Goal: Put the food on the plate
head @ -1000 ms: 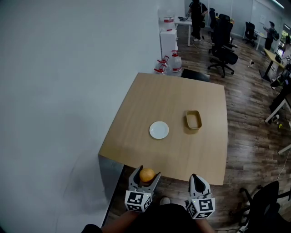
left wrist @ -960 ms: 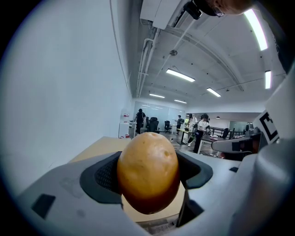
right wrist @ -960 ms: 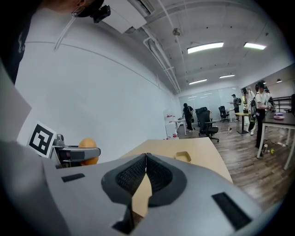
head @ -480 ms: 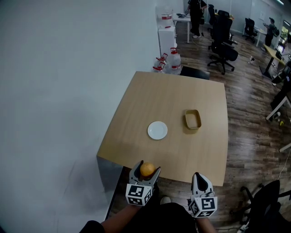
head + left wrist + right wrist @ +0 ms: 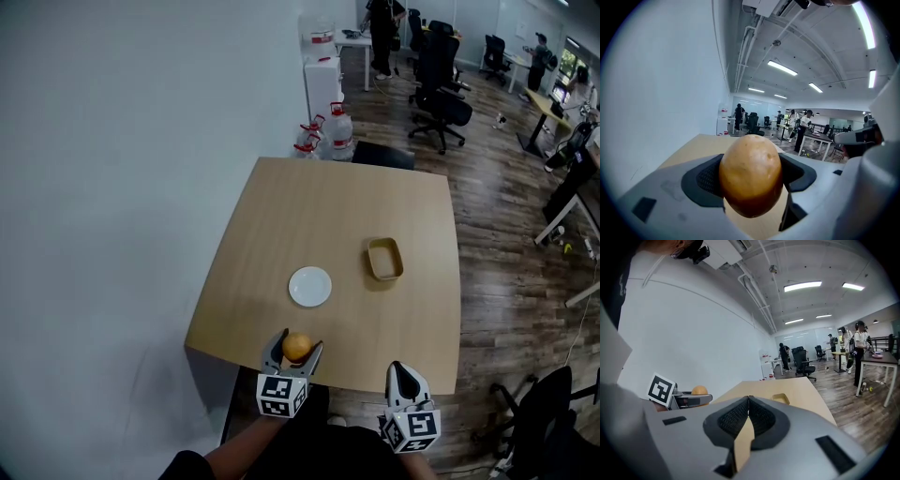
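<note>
Left tool (image 5: 298,344) is clamped on the food (image 5: 297,348), a round orange-brown lump squeezed between both pads, held right over the table's (image 5: 281,216) 6 o'clock edge. The white plate (image 5: 310,286) sits on the table at 12 o'clock from the food, well apart from it and with nothing on it. A small tan tray (image 5: 384,260) is at 2 o'clock from the plate. Right tool (image 5: 401,372) is at 3 o'clock from the left one, just off the table edge, jaws pressed together on nothing.
</note>
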The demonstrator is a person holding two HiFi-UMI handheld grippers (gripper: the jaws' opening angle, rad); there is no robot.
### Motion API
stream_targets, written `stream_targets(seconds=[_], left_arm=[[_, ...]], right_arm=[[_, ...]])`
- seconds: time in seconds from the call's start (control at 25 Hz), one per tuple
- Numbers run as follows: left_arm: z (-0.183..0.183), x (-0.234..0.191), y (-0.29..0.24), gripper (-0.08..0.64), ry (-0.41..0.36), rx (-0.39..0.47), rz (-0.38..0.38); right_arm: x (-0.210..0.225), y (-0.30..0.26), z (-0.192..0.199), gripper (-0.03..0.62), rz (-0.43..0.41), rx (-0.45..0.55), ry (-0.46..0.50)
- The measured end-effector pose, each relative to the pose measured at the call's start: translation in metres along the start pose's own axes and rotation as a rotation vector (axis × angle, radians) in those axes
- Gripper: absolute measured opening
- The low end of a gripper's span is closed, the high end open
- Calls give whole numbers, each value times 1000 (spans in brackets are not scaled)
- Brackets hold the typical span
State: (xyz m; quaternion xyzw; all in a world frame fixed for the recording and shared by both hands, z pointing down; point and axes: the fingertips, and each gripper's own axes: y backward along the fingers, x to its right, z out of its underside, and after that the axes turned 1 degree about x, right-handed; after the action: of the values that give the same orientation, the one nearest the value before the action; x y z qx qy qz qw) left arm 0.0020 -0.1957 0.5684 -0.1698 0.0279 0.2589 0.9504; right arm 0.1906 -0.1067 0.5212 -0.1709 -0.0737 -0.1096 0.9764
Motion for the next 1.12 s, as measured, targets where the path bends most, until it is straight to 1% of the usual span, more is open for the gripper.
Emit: stream_targets(seconds=[0.08, 0.28, 0.56, 0.8, 1.04, 1.12], left_arm=[[2, -11, -15, 325, 8, -13, 1], [11, -32, -53, 324, 24, -45, 5], [25, -61, -104, 324, 15, -105, 20], [48, -78, -139, 325, 26, -163, 24], [69, -95, -169, 324, 11, -224, 18], [75, -100, -178, 324, 17, -248, 19]], right_arm=[[-2, -15, -2, 60, -10, -12, -8], [-9, -56, -12, 60, -43, -34, 32], [-12, -108, -22, 60, -52, -68, 29], [-9, -140, -22, 60, -51, -110, 30], [-9, -167, -22, 60, -55, -147, 39], [-11, -174, -25, 60, -50, -149, 40]])
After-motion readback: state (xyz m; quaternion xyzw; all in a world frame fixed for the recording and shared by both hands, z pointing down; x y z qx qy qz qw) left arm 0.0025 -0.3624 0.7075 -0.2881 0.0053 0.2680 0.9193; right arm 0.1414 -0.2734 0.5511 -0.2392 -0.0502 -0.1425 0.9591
